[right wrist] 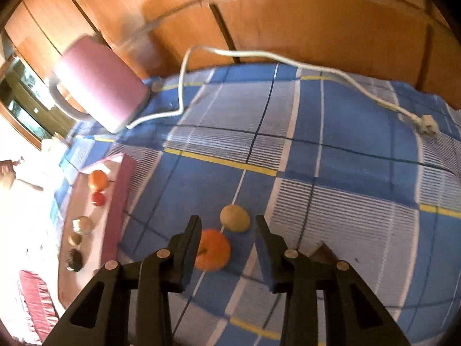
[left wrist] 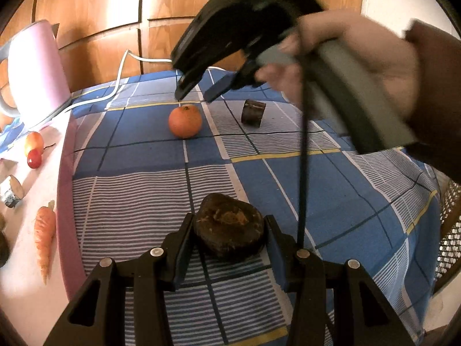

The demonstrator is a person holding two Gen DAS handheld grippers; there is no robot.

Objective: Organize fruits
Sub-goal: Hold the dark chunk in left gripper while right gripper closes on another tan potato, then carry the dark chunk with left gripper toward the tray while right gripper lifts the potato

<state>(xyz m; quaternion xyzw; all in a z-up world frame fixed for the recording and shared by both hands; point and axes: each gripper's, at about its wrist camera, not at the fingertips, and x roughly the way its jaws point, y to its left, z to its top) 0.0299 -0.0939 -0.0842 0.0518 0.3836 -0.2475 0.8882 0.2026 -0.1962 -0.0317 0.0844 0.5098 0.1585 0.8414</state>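
My left gripper is shut on a dark brown lumpy fruit, low over the blue checked cloth. Farther back lies an orange, and my right gripper, held by a hand, hovers just above it. In the right wrist view the right gripper is open with nothing between its pads. Below it the orange sits partly behind the left finger. A yellow-green round fruit lies just beyond on the cloth.
A small dark cylinder stands right of the orange. A pink-rimmed tray at the left holds a carrot, a cherry tomato and other pieces. A pink kettle stands behind it, its white cord crossing the cloth.
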